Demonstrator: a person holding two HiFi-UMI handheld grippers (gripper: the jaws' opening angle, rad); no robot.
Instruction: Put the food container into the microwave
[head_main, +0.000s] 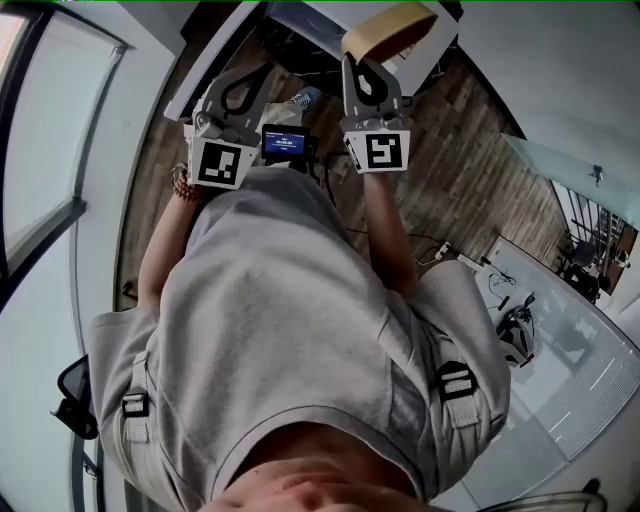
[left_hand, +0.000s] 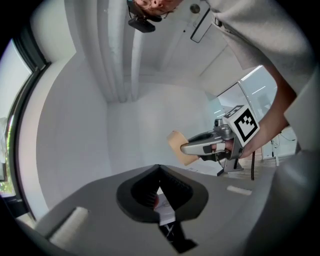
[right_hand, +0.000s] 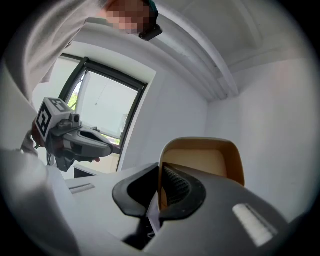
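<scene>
A tan, open food container (head_main: 390, 28) is held up in the air, and my right gripper (head_main: 372, 85) is shut on its side wall. In the right gripper view the container's inside (right_hand: 202, 160) rises just past the jaws of my right gripper (right_hand: 161, 167), with one wall pinched between them. My left gripper (head_main: 235, 95) is beside it, shut with nothing in it. The left gripper view shows its own jaws (left_hand: 159, 167) closed, and the right gripper (left_hand: 187, 148) carrying the container (left_hand: 176, 145) to the right. No microwave is in view.
A small lit screen (head_main: 285, 141) sits between the two grippers at the person's chest. Below lie a wooden floor (head_main: 470, 170) and a white desk edge (head_main: 215, 70). A tall window (right_hand: 107, 110) and white walls (left_hand: 130, 125) surround us.
</scene>
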